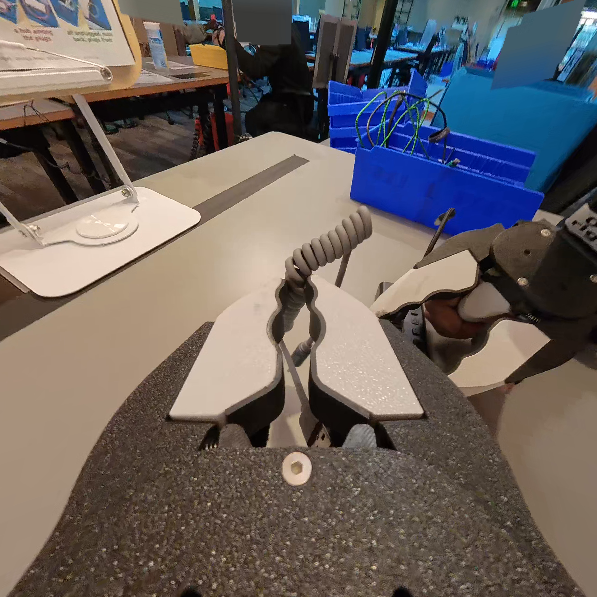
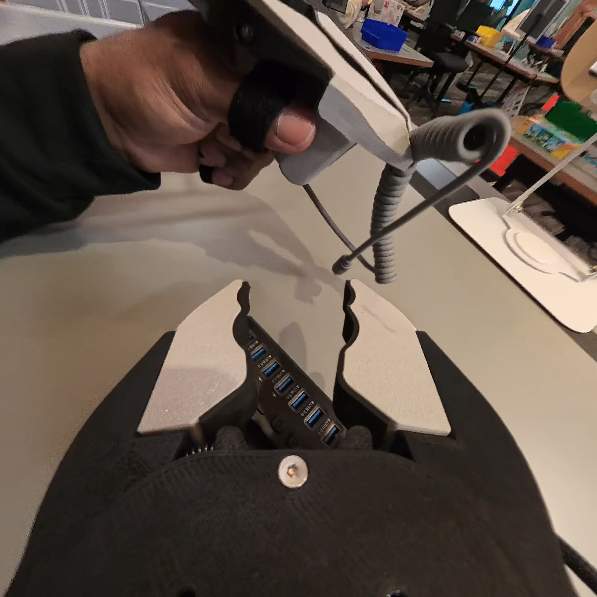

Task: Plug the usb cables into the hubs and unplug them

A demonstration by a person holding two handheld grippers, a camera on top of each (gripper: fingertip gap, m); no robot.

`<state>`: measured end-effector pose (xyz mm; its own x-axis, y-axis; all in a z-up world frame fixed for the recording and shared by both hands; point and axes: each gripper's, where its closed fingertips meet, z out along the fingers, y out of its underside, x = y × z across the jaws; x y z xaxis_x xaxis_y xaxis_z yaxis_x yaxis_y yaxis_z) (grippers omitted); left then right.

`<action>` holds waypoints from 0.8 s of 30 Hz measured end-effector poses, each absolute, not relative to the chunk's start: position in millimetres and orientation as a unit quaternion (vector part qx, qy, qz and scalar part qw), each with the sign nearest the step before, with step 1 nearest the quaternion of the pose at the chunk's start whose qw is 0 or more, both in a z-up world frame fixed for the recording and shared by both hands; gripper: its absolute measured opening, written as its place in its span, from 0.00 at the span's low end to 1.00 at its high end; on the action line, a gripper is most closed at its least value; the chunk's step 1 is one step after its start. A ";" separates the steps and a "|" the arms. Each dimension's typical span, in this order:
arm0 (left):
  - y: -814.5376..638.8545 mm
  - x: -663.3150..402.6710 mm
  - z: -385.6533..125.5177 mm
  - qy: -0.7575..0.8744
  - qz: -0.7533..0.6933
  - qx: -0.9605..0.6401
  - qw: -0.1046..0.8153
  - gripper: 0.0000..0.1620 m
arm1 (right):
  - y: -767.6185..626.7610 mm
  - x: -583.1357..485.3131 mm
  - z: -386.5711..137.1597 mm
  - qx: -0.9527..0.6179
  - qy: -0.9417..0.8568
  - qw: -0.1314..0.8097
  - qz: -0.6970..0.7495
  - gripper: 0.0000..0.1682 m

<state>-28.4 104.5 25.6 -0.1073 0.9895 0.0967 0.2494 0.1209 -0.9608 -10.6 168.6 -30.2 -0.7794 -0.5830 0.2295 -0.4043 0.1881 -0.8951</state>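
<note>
My left gripper is shut on a grey coiled usb cable near its fingertips and holds it above the grey table. In the right wrist view the left gripper sits at the top. The coil hangs from it, and the cable's plug end dangles just beyond my right fingertips. My right gripper grips a black usb hub with a row of blue ports. The hub lies slantwise between the fingers, lifted off the table. The right gripper also shows at the right of the left wrist view.
Blue bins holding green and black cables stand at the table's far right. A white stand base lies at the left, also in the right wrist view. A dark strip runs along the table. A person's hand holds the left gripper.
</note>
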 end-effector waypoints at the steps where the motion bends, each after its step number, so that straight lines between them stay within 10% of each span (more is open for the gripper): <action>1: 105.4 -27.7 24.7 -0.611 0.422 -0.504 0.441 0.06 | 169.6 -12.8 -32.6 -0.330 0.764 0.068 -0.550 0.32; 24: 79.7 -11.4 -58.7 -0.769 0.347 -0.453 0.289 0.09 | 228.3 -24.7 -56.7 -0.403 0.748 0.057 -0.524 0.22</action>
